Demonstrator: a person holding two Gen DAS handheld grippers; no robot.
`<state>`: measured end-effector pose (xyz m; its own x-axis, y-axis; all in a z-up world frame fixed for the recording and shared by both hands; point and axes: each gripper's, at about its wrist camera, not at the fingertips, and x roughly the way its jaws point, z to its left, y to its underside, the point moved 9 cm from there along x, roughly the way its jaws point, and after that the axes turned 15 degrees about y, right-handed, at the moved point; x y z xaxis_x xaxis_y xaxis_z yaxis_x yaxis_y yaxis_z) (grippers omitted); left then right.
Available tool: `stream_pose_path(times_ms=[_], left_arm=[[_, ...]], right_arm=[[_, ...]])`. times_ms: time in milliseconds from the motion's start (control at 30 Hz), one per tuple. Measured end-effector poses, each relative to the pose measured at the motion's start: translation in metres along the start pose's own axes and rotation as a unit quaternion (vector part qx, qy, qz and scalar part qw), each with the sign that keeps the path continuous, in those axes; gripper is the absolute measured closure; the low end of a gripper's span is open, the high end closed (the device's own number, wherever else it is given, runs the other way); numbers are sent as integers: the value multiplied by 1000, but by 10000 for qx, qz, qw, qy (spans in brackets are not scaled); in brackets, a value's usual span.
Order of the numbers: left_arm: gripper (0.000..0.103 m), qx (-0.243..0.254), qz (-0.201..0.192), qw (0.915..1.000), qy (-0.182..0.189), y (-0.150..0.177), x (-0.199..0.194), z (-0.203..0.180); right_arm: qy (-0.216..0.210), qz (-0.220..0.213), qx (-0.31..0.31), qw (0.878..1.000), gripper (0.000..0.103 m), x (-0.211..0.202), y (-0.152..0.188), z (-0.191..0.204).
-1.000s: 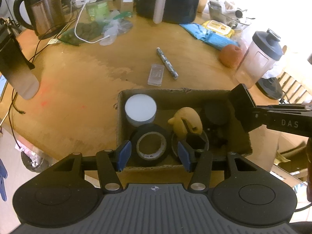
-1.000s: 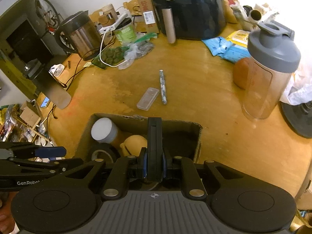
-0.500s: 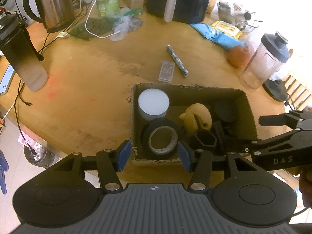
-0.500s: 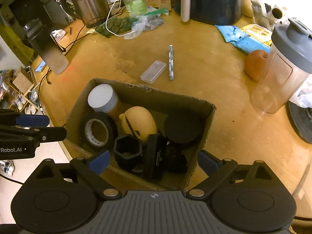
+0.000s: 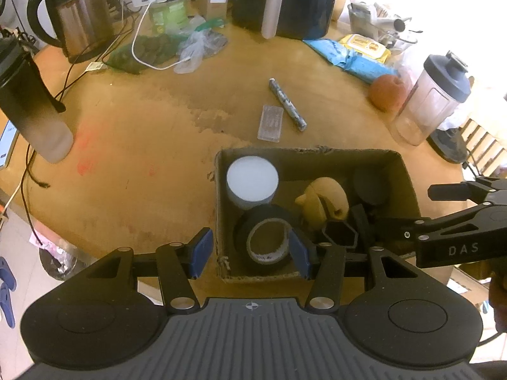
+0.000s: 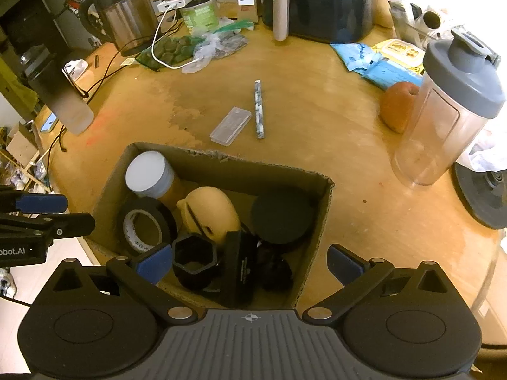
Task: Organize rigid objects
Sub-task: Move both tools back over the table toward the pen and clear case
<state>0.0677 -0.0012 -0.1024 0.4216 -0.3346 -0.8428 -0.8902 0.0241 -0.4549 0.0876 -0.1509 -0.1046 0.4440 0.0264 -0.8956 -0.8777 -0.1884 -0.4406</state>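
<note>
Pen (image 6: 259,109) and clear case (image 6: 230,125) beyond box (image 6: 320,221): light, stiff, slippery, best pinched crosswise at mid-length; my right gripper (image 6: 250,262), just opened, gapes empty, my left gripper (image 5: 250,250) stands half-open.

A round wooden table (image 6: 317,120) is carrying everything. A cardboard box (image 6: 317,221) is sitting near its front edge. A clear plastic case (image 6: 230,125) and a patterned stick (image 6: 259,109) are lying just beyond the box, side by side. A shaker bottle (image 6: 443,120) is standing upright at the right, an orange fruit (image 6: 396,107) resting beside it. A kettle (image 6: 123,15), an air fryer (image 6: 317,0) and blue packets (image 6: 374,60) are crowding the far side.
</note>
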Motion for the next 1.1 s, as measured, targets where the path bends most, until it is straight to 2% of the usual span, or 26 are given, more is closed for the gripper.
stream_pose_path(times_ms=[500,867,900,933,967,1100], left_arm=[[50,201,-3,9997,134,-22,8,7],[48,167,-80,9997,149,-37,6,25],[46,157,-87,9997,146,-39,6,27],[37,147,-97,9997,142,-39,5,29],[33,145,-125,9997,136,-41,5,31],[33,141,-193,9996,148,-48,4,38]], right_arm=[[209,-33,380,9991,0,11,-19,-7],[167,-87,345,9992,0,21,-41,10],[161,-92,338,9993,0,22,-43,12],[154,-91,332,9993,0,23,-45,13],[152,-93,334,9993,0,24,-47,15],[149,-105,360,9992,0,28,-55,19]])
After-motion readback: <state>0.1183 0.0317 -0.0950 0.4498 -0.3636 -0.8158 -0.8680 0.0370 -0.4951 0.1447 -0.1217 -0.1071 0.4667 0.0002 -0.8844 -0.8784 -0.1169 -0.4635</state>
